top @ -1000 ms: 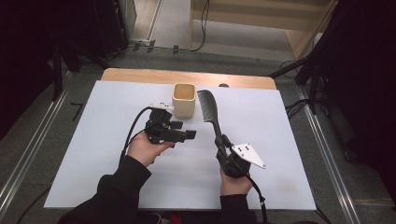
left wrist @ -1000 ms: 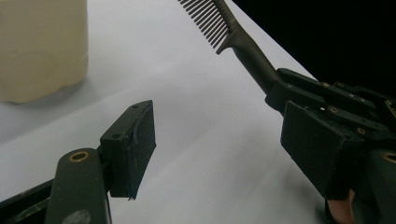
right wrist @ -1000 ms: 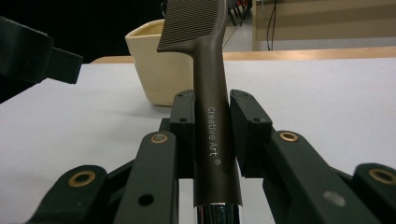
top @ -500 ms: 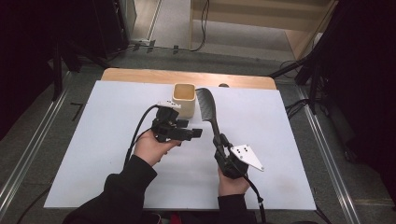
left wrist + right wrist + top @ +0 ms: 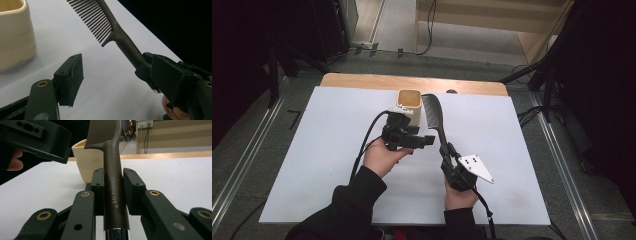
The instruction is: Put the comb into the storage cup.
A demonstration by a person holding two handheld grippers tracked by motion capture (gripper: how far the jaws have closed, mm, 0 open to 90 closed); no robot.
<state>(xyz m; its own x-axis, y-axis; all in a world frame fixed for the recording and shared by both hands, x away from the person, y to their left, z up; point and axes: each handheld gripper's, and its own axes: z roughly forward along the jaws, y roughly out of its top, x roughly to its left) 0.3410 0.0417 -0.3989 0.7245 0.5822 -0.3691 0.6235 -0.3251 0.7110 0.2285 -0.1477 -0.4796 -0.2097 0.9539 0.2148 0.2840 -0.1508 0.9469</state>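
Your right gripper (image 5: 451, 159) clamps the comb (image 5: 433, 116), teeth toward the cream cup (image 5: 409, 104) at upper centre; your left gripper (image 5: 424, 141) gapes beside it.

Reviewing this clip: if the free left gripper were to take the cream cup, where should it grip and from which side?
Best guess: close over the cup's near wall at the open rim, coming down from above on the left gripper's own side. The comb, held in the right gripper, lies close along the cup's right side, so that approach looks blocked.
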